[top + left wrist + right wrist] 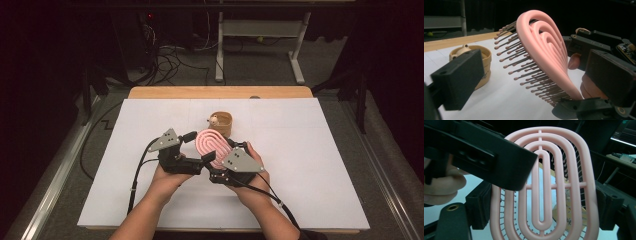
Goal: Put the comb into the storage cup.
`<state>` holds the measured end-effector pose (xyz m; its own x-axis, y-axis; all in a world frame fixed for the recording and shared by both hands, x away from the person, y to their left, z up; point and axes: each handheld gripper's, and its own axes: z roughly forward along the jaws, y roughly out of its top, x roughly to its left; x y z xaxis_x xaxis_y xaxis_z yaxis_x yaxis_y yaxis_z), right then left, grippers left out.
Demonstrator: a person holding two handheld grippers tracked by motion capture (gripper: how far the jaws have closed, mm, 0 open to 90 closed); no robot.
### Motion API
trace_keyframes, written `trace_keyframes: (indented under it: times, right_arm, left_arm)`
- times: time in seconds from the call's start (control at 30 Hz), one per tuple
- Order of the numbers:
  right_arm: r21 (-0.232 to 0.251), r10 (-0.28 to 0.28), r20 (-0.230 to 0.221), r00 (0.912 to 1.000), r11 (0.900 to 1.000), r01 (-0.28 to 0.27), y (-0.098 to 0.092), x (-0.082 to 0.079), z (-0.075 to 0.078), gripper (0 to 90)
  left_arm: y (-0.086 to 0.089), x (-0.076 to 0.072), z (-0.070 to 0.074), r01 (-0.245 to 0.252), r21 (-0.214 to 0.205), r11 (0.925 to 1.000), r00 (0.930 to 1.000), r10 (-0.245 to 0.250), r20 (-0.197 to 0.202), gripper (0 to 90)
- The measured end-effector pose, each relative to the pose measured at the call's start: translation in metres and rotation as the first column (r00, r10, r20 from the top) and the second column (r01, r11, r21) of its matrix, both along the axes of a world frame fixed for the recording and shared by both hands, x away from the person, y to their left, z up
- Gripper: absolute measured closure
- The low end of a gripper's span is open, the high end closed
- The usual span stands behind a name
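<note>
High view: white sheet (310, 165) lay on a wooden table (220, 92); dark room, cables on grey floor (170, 60).
Left gripper view: left gripper (529, 82) gaped – brush bristles between, untouched.
Right gripper view: right gripper (541, 207) clamped the pink brush (549, 182) edgewise – above the sheet, near the tan cup (221, 123).

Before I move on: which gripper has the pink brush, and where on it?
The right gripper holds the pink brush, its fingers clamped on the head's two side edges. The left gripper is open around it.
</note>
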<state>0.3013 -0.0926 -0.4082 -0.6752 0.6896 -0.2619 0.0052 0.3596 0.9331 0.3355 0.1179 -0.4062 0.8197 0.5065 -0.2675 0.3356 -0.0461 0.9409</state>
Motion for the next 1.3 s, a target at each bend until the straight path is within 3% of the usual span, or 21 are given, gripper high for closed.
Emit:
trace_keyframes:
  times: [0.3, 0.63, 1.1, 1.3]
  right_arm:
    - [-0.010, 0.015, 0.007, 0.9999, 0.9998, -0.015, 0.0054, -0.0019, 0.0028, 20.4]
    - [-0.017, 0.020, 0.009, 0.9998, 0.9997, -0.020, 0.0074, -0.0030, 0.0035, 20.4]
    - [-0.028, 0.023, 0.012, 0.9997, 0.9994, -0.023, 0.0100, -0.0039, 0.0023, 20.4]
    - [-0.032, 0.020, 0.015, 0.9997, 0.9993, -0.019, 0.0103, -0.0034, 0.0022, 20.4]
  left_arm:
    - [0.0022, 0.0034, -0.0020, 0.039, -0.037, 0.9986, 0.9982, -0.040, -0.045, 15.5]
    - [0.0016, 0.0063, -0.0052, 0.063, -0.036, 0.9974, 0.9952, -0.065, -0.073, 20.5]
    - [0.0040, 0.0079, -0.0057, 0.090, -0.050, 0.9947, 0.9909, -0.094, -0.096, 35.2]
    - [0.0031, 0.0059, -0.0051, 0.102, -0.041, 0.9939, 0.9909, -0.105, -0.083, 42.6]
